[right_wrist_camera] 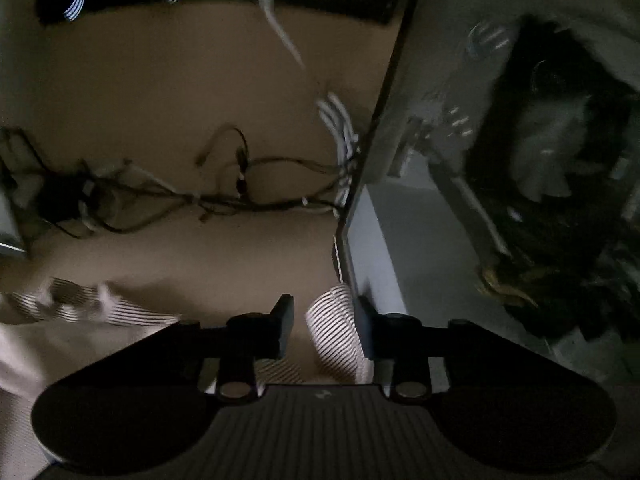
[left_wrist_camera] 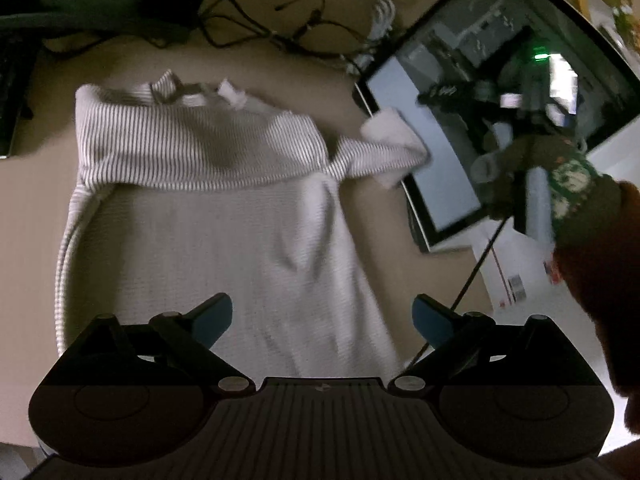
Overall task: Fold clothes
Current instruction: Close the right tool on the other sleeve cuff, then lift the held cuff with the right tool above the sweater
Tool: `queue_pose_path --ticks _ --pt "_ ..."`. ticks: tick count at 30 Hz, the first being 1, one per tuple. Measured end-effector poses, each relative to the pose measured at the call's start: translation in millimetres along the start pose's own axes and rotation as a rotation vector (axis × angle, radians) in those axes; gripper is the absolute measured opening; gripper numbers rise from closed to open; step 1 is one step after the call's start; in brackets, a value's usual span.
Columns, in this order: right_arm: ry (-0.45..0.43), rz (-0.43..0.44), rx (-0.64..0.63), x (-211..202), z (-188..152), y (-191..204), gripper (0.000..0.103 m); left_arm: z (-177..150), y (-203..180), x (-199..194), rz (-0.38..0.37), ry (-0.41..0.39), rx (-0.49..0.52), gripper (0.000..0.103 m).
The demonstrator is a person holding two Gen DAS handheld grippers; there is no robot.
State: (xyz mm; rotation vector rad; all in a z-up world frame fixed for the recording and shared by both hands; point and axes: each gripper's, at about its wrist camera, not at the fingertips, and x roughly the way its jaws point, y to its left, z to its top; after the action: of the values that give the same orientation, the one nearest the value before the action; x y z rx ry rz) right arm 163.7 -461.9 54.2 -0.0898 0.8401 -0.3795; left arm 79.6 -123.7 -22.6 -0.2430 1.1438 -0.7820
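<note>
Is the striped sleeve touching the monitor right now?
Touching. In the left wrist view the sleeve cuff lies over the monitor edge; in the right wrist view the sleeve runs up against its frame.

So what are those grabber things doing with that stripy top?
A person is folding a striped sweater on a table. Its top is already folded down. The left gripper hovers open over the body. The right gripper is around the sleeve, beside a monitor; a grip is unclear.

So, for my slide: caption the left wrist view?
Open left tool above a half-folded striped shirt beside a monitor.
</note>
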Motion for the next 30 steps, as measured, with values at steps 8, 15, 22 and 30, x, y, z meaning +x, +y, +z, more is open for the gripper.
queue_pose_path --ticks 8,15,22,30 --pt "0.138 -0.041 -0.193 96 14 27 0.041 4 16 20 0.043 0.01 -0.134 0.1" --pt "0.165 -0.108 -0.327 123 3 45 0.041 3 22 18 0.053 0.0 -0.166 0.1" --pt "0.096 -0.141 -0.381 108 -20 45 0.012 -2 18 4 0.041 -0.002 -0.106 0.1" --pt "-0.169 -0.164 -0.25 -4 -21 36 0.011 -8 9 -22 -0.012 -0.024 -0.005 0.1"
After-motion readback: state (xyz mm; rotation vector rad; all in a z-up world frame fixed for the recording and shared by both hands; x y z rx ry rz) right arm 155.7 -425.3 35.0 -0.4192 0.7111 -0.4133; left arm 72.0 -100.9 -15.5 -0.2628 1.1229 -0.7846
